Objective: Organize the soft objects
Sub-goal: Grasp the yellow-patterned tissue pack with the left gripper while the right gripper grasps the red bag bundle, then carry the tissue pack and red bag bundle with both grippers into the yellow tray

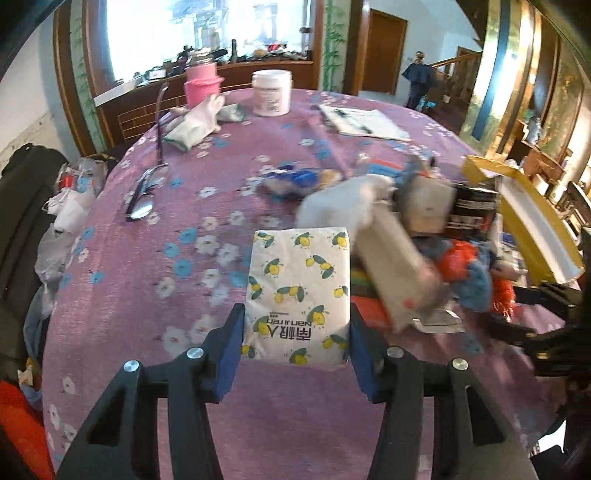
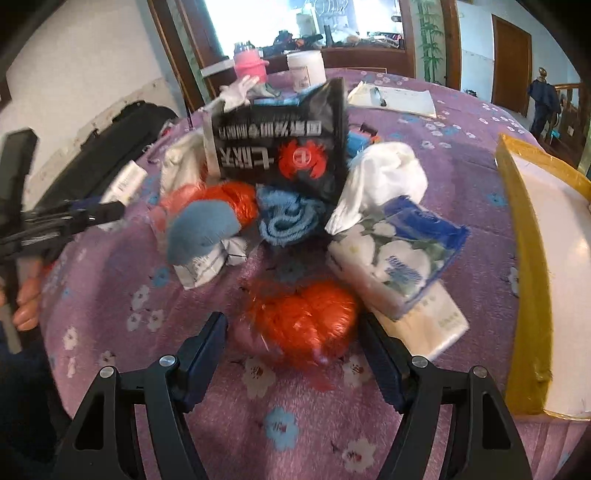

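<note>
Left gripper [image 1: 295, 332] clamped on lemon-print tissue pack [image 1: 297, 291], held above purple floral tablecloth [image 1: 147, 266]. Right gripper [image 2: 291, 332] jaws apart, flanking orange mesh ball [image 2: 303, 321] near table's front edge. Soft-goods heap mid-table: black pouch [image 2: 280, 147], blue towel [image 2: 288, 221], blue-floral tissue pack [image 2: 399, 258].

I'm looking across a round table [image 1: 155, 236] draped in a purple cloth printed with white and blue flowers. Beyond its far edge a large window [image 1: 207, 33] in a dark wooden frame pours in bright daylight, with a cluttered sill [image 1: 258, 59] under it. Painted green bamboo [image 1: 334, 48] runs up the wall just right of the window. Further right stands a brown wooden door [image 1: 384, 51] in a white wall, then a wooden stair railing [image 1: 454, 61]. On the left the white wall [image 2: 92, 74] is scuffed and patchy low down. Gilded, glossy panels [image 1: 517, 74] fill the far right.
</note>
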The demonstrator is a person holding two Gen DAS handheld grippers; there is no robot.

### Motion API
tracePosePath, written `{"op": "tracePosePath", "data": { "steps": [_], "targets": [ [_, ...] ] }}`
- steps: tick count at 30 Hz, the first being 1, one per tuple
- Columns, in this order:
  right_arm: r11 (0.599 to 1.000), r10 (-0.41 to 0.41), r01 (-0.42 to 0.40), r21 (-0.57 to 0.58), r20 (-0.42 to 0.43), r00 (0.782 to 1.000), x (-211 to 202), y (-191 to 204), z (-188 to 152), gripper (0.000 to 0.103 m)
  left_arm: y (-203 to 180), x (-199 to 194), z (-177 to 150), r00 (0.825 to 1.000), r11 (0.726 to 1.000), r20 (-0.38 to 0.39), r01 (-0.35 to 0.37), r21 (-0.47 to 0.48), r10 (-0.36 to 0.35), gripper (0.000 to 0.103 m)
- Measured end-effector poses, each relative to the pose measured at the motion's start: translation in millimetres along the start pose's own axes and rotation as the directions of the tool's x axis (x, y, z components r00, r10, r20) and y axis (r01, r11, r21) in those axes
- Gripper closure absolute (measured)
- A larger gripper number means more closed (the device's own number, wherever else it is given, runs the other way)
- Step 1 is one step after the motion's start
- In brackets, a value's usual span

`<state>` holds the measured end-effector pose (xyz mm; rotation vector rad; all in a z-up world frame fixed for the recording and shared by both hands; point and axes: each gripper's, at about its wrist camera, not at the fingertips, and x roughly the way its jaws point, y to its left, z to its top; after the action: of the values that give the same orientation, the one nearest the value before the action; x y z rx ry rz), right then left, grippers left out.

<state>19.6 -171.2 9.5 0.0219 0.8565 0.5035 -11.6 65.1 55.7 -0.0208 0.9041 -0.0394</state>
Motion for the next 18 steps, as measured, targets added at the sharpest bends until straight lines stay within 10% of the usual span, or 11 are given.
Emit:
{"op": "tracePosePath", "data": {
  "steps": [3,18],
  "targets": [
    [0.999,-0.018,0.019,-0.026,0.019,1.000,-4,4,-2,0.048,-13,-1,-3,1.000,1.000,0.012,0.029,0.006,-0.029,0.052],
    [0.998,0.059,-0.059,-0.006,0.135,0.989,-46,3,-14,0.048,-62,-8,-7,0.994,0.992,0.027,0.103,0.067,-0.105,0.052]
  ]
}}
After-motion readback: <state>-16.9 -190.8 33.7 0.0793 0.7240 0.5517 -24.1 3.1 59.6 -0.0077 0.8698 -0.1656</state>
